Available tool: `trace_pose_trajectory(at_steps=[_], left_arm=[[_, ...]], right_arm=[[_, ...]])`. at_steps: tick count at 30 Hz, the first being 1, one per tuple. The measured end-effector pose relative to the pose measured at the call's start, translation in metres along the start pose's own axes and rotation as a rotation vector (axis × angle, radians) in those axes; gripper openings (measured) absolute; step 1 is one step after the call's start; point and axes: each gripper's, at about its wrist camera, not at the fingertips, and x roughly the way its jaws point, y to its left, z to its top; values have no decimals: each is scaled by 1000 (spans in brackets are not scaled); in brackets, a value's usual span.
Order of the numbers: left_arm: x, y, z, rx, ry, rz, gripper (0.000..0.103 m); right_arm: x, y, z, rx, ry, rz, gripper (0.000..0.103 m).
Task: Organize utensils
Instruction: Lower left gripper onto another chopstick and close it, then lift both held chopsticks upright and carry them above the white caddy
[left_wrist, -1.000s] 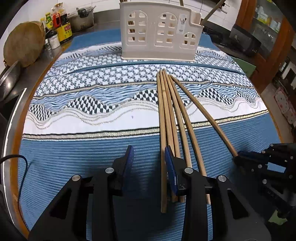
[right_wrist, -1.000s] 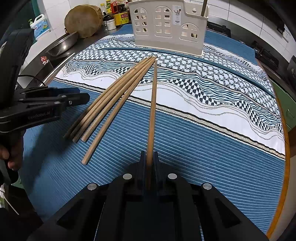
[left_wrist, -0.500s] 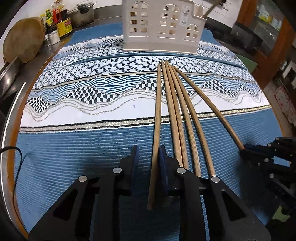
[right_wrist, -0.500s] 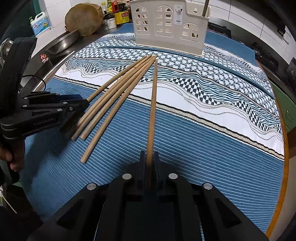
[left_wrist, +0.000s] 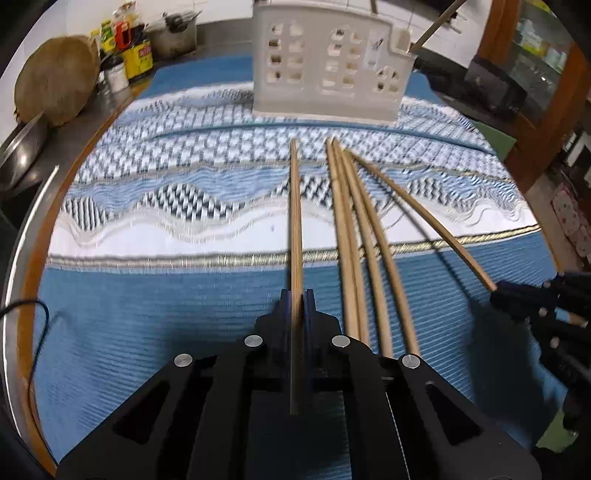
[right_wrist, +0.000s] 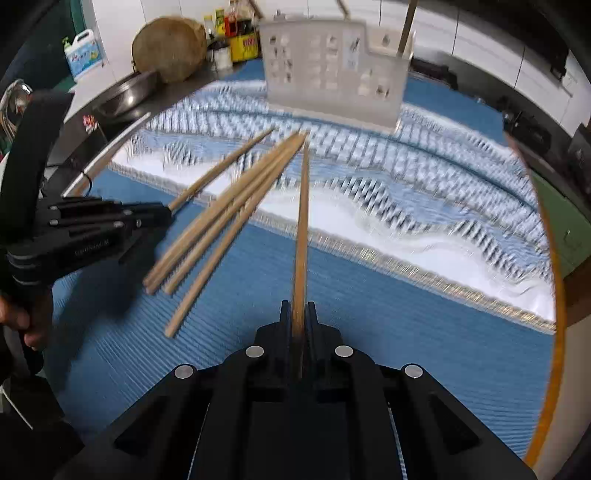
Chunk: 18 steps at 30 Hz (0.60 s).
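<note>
Both tongs grip a chopstick each, left tongs (left_wrist: 296, 306) having just closed on theirs, long axes aimed at the far holder (left_wrist: 328, 66) straight ahead on the counter (left_wrist: 110, 332), left slightly nearer.

The left gripper (left_wrist: 296, 301) has just closed on one chopstick (left_wrist: 295, 221); the right gripper (right_wrist: 299, 314) clamps another chopstick (right_wrist: 303, 229), both angled downward.
</note>
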Motion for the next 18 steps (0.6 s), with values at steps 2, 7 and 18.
trace_pose_trajectory(at_steps=[2, 7, 18], left_arm=[[-5, -3, 6, 13, -18, 0, 5], [-18, -7, 23, 29, -73, -4, 5], [-45, -3, 56, 38, -176, -5, 5]], right_arm=[[-14, -5, 10, 2, -46, -11, 7], [-39, -14, 32, -2, -134, -27, 7], [-75, -34, 74, 8, -272, -37, 7]])
